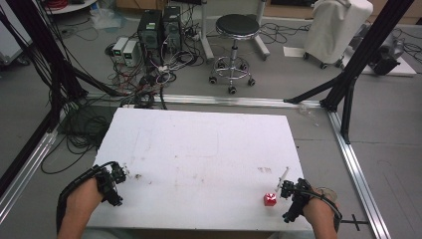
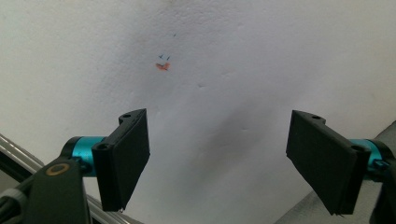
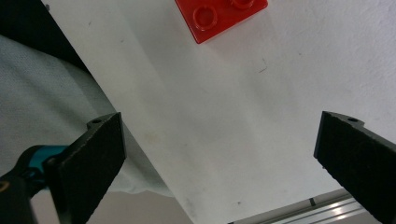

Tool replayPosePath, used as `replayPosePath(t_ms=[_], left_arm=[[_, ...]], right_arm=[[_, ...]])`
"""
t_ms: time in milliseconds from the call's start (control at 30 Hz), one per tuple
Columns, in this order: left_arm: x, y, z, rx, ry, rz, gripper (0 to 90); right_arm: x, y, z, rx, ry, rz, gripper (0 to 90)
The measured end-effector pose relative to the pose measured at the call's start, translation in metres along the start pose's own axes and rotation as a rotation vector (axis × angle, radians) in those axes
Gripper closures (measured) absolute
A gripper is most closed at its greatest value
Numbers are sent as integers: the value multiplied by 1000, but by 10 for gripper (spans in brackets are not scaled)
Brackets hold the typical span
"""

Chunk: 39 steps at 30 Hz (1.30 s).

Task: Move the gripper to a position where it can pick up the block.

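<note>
- Currently both hands sit low at the near corners of the white table (image 1: 199,144), reads like a ready pose.
- Left gripper (image 2: 218,161): jaws wide apart, nothing between them, bare tabletop ahead.
- Right gripper (image 3: 219,163): jaws spread, empty.
- Red studded brick (image 3: 220,16) lies flat on the table just ahead of the right gripper, near the right front corner; likely the pick target.

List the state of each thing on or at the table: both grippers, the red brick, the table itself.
left gripper: open, jaws wide apart, nothing between them, over bare table.
right gripper: open, holding nothing, near the table's front edge.
red brick: lying flat on the table, studs up, free of both grippers, just beside the right gripper.
white table: marked with small stains and pen marks.
</note>
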<state>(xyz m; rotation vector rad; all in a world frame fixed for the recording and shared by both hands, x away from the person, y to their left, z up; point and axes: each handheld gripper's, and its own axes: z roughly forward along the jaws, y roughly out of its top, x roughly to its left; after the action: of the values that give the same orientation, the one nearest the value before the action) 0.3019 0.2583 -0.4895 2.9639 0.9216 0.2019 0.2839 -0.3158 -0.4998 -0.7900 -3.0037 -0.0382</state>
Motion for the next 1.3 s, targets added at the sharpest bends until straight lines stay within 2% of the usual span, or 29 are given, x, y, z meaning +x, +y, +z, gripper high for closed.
replayPosePath(t_ms=[500,567,733,933,1100,1167,1200,1300], left_arm=[[0,-1,-2,-8,2,-2,217],[0,-1,-3,-10,3,-2,217],[0,-2,-4,-17,6,-6,217],[1,-3,-5,-17,5,-7,217],[1,-3,-6,-21,9,-7,217],[1,-3,-7,-22,4,-7,217],[1,-3,-7,-21,5,-6,217],[1,-3,-6,-22,4,-6,217]], right_arm=[[0,1,2,1,-1,-5,15],[-1,0,1,-5,-17,-19,15],[-4,-2,0,-3,-23,-29,15],[-12,-6,2,2,-18,-112,15],[-22,-9,0,9,-37,-161,15],[-27,-10,-1,11,-44,-200,15],[-27,-10,-1,11,-44,-200,15],[-31,-10,-3,25,-60,-242,16]])
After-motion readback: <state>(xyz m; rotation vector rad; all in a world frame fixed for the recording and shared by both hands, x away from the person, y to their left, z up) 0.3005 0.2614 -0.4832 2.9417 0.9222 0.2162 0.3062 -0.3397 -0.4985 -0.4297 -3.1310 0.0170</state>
